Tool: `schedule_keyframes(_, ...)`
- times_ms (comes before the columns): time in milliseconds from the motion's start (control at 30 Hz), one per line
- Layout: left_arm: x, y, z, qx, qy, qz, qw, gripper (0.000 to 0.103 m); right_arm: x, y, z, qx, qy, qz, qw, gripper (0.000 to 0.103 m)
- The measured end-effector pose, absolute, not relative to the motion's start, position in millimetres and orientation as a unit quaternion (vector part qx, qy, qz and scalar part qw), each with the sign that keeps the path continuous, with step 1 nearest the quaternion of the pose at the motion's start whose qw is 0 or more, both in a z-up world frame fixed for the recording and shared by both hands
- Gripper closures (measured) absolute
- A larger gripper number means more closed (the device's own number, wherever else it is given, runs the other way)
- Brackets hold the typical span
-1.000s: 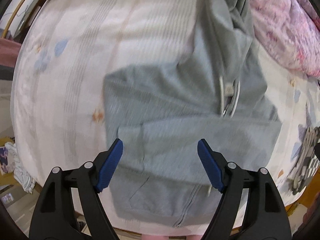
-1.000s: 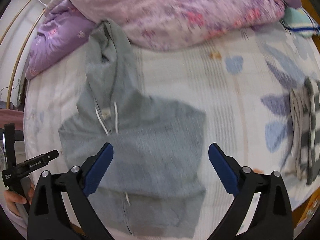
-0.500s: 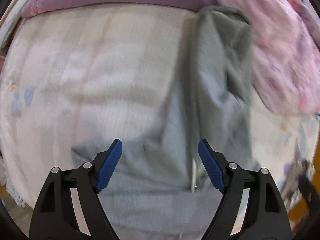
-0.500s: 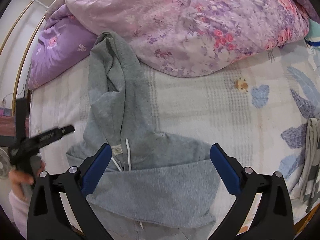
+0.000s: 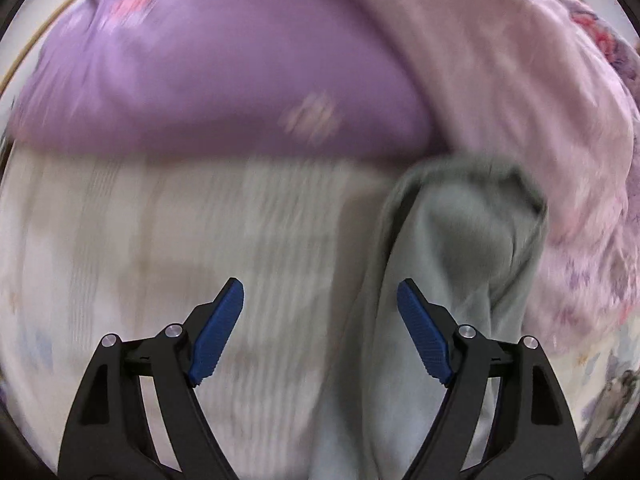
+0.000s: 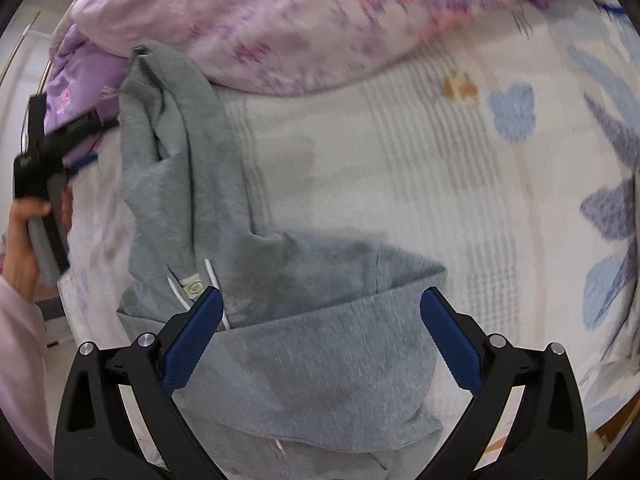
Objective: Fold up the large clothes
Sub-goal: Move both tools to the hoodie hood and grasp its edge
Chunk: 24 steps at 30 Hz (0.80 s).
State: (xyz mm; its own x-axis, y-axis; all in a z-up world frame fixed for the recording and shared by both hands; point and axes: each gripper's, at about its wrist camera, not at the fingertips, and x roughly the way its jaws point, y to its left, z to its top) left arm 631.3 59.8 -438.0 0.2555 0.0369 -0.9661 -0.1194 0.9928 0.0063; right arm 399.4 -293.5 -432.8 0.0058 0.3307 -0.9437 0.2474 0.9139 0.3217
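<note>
Grey fleece hoodie (image 6: 304,360) w/ white drawcords lies on the bed, on a pale sheet (image 6: 400,168) printed w/ blue leaves. Its body sits at the near edge w/ a sleeve folded across the chest; the hood (image 6: 168,120) stretches away toward the far side, its tip touching a pink-purple floral quilt (image 6: 280,20) heaped along the far side of the bed. A plain purple pillow (image 5: 208,80) lies to the left of that quilt, just beyond the hood.

Right hand-held gripper (image 6: 320,320), black frame w/ blue pads, hangs over the hoodie's folded chest, jaws wide apart, pads not pressing on cloth, nothing gripped. The neck label and drawcords show just beside its left pad.

Left hand-held gripper (image 5: 320,320) points down at the sheet beside the hood (image 5: 460,248), jaws also spread wide and empty; the hood's left edge runs between the pads, closer to the right one. Left-wrist view is blurred, so can't tell if the pads touch the fabric. In the right-wrist view the same tool (image 6: 44,152) appears at the left, held by a hand (image 6: 24,240) in a pale pink sleeve (image 6: 16,360), next to the hood.
</note>
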Motion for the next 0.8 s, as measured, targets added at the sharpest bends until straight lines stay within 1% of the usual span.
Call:
schedule_keyframes(67, 645.8, 54.7, -447.1, -0.021, 0.606, 0.058, 0.793, 0.025, 395.0, -295.8, -437.3, 0.225, 0.706, 0.026, 0.671, 0.008)
schedule_keyframes(100, 652.5, 52.3, -455.0, -0.034, 0.609, 0.050, 0.790, 0.027, 392.8, -296.8, -439.6, 0.240, 0.705, 0.031, 0.667, 0.008)
schedule_keyframes(133, 658.4, 49.3, -466.1, -0.051, 0.620, 0.034, 0.782, 0.035, 391.9, -297.2, -440.7, 0.246, 0.703, 0.032, 0.666, 0.008)
schedule_keyframes(200, 663.9, 45.2, -486.2, -0.079, 0.645, 0.014, 0.760, 0.063, 392.2, -297.6, -443.2, 0.246, 0.703, 0.031, 0.666, 0.008)
schedule_keyframes(233, 663.0, 44.9, -490.8, -0.092, 0.649, 0.014, 0.755, 0.096, 393.3, -297.6, -443.6, 0.244, 0.704, 0.031, 0.667, 0.008)
schedule_keyframes(267, 662.0, 44.8, -491.6, -0.095, 0.648, 0.021, 0.755, 0.098, 395.7, -298.0, -444.3, 0.243, 0.702, 0.031, 0.669, 0.008)
schedule_keyframes(367, 652.7, 37.0, -473.5, -0.077, 0.624, 0.018, 0.777, 0.098, 406.1, -296.7, -445.7, 0.228, 0.697, 0.030, 0.679, 0.008)
schedule_keyframes(567, 607.1, 21.3, -401.9, 0.005, 0.568, -0.050, 0.821, 0.098, 465.5, -268.9, -422.3, 0.197, 0.652, 0.049, 0.731, 0.008)
schedule_keyframes(700, 571.1, 7.4, -359.1, 0.050, 0.544, -0.091, 0.833, 0.098, 522.5, -239.8, -415.1, 0.230, 0.619, 0.066, 0.748, 0.008)
schedule_keyframes(800, 547.7, -0.2, -327.0, 0.067, 0.530, -0.118, 0.837, 0.098, 560.3, -212.8, -416.1, 0.226, 0.601, 0.080, 0.762, 0.008)
